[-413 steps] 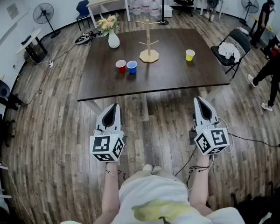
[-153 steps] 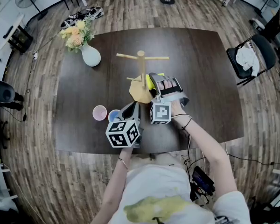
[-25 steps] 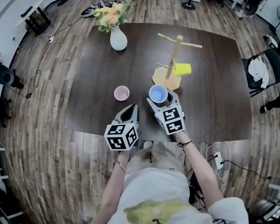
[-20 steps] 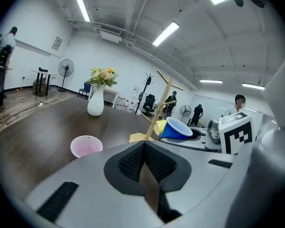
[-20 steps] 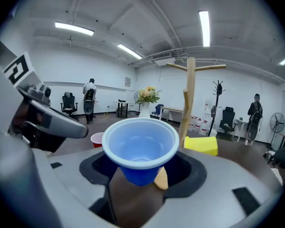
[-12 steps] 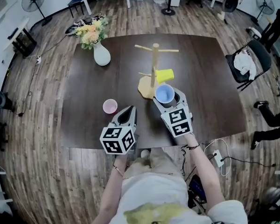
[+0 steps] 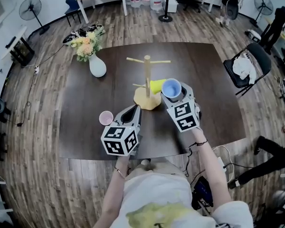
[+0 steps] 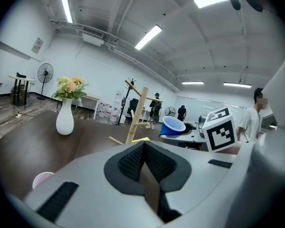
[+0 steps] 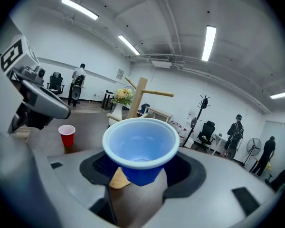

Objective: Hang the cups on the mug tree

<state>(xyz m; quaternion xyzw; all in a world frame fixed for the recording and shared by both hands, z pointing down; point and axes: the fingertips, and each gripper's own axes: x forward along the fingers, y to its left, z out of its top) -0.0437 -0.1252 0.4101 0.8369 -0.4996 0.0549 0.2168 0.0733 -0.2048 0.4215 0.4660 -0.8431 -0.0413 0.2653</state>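
Since the frame half a second back: found blue cup (image 7: pixel 171 88) carried in the right tool (image 7: pixel 174 95) from 6 o'clock of the yellow cup (image 7: pixel 157 86) round to its 3 o'clock, now just beside it. Found left tool (image 7: pixel 134 109) brought closer to the mug tree (image 7: pixel 147 75) too, with its tip near the wooden base at 7 o'clock.

Read right tool as clenched on blue cup, with pads pressed against the lower wall from both sides. Held mouth up, slightly tilted, clear above the bench (image 7: pixel 85 103).

Read left tool as closed on nothing, with pads together and no gap between.

Noted yellow cup already hung on a lower peg at 3 o'clock of the trunk, lying sideways. Cannot tell its mouth direction from the head view.

Noted red cup (image 7: pixel 106 118) upright on the bench at 9 o'clock of the left tool, near but apart.

Noted white vase with flowers (image 7: pixel 97 66) on the bench at 10 o'clock of the mug tree, well apart.

Noted folding chair (image 7: pixel 244 63) with a white cloth on the floor at 3 o'clock of the bench.
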